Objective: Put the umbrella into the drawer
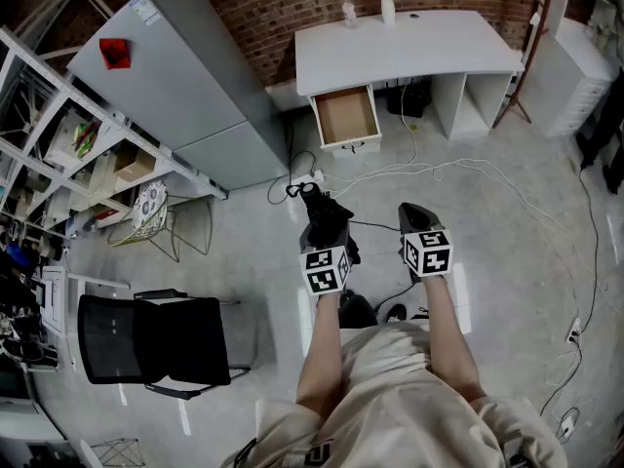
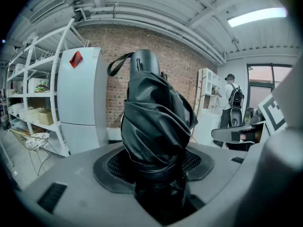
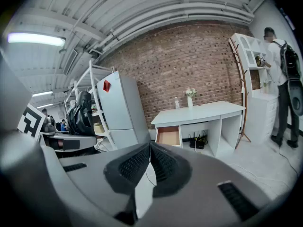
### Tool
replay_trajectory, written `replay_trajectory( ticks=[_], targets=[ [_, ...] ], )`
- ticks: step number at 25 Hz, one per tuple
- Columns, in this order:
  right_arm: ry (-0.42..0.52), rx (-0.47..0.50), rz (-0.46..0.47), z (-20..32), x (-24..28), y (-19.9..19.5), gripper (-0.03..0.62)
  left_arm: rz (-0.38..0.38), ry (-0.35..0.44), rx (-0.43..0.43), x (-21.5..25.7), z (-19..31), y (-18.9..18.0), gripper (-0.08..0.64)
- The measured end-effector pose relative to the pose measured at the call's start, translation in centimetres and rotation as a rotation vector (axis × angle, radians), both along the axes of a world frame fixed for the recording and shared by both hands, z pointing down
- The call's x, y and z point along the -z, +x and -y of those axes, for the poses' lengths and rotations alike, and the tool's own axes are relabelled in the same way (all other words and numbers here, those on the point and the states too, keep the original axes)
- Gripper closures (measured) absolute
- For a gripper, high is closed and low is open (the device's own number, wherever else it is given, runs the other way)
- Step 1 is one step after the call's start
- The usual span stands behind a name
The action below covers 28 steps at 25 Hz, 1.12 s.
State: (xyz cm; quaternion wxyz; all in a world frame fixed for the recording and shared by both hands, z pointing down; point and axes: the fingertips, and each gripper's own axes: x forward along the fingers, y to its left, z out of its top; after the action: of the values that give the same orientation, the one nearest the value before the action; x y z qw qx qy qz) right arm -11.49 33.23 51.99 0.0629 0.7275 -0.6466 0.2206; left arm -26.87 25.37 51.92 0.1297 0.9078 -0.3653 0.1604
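A black folded umbrella point(image 2: 154, 122) with a wrist strap stands between the pads point(image 2: 116, 167) of my left gripper point(image 2: 154, 169), which is shut on its lower end. In the head view the left gripper point(image 1: 325, 230) holds the umbrella point(image 1: 317, 206) over the floor, well short of the desk. My right gripper point(image 1: 417, 218) hangs beside it, shut and empty, its pads meeting at the tip point(image 3: 149, 148). The open wooden drawer point(image 1: 346, 115) juts from the white desk point(image 1: 409, 42) ahead. The right gripper view also shows the drawer point(image 3: 169, 136) and the umbrella point(image 3: 81, 115).
A tall grey cabinet point(image 1: 185, 76) stands left of the desk, with white shelving point(image 1: 58, 154) further left. A black chair point(image 1: 156, 339) and a wire chair point(image 1: 156, 217) are on the left. Cables point(image 1: 439, 169) cross the floor. A person point(image 3: 281, 79) stands at the far right.
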Motion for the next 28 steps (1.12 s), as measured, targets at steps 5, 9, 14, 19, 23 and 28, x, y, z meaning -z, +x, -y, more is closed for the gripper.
replay_trajectory(
  ticks=[5, 9, 14, 19, 23, 28],
  targets=[
    [-0.008, 0.027, -0.017, 0.7, -0.5, -0.1, 0.523, -0.011, -0.007, 0.008, -0.2, 0.8, -0.1, 0.316],
    [-0.014, 0.046, -0.03, 1.4, -1.1, -0.2, 0.523, -0.024, -0.035, 0.021, -1.1, 1.5, -0.2, 0.316],
    [0.001, 0.091, 0.049, 2.8, -1.1, 0.0, 0.523, -0.047, -0.058, 0.027, -1.6, 3.5, 1.1, 0.316],
    [-0.019, 0.144, 0.064, 5.5, -0.8, 1.4, 0.523, -0.091, -0.052, 0.0, 0.0, 6.3, 4.7, 0.316],
    [-0.05, 0.145, 0.048, 7.7, -0.8, 3.0, 0.523, -0.092, -0.05, -0.012, 0.4, 9.0, 7.0, 0.316],
    [-0.068, 0.108, 0.051, 10.8, -1.3, 5.1, 0.523, -0.109, -0.057, 0.005, 0.4, 13.2, 9.2, 0.316]
  ],
)
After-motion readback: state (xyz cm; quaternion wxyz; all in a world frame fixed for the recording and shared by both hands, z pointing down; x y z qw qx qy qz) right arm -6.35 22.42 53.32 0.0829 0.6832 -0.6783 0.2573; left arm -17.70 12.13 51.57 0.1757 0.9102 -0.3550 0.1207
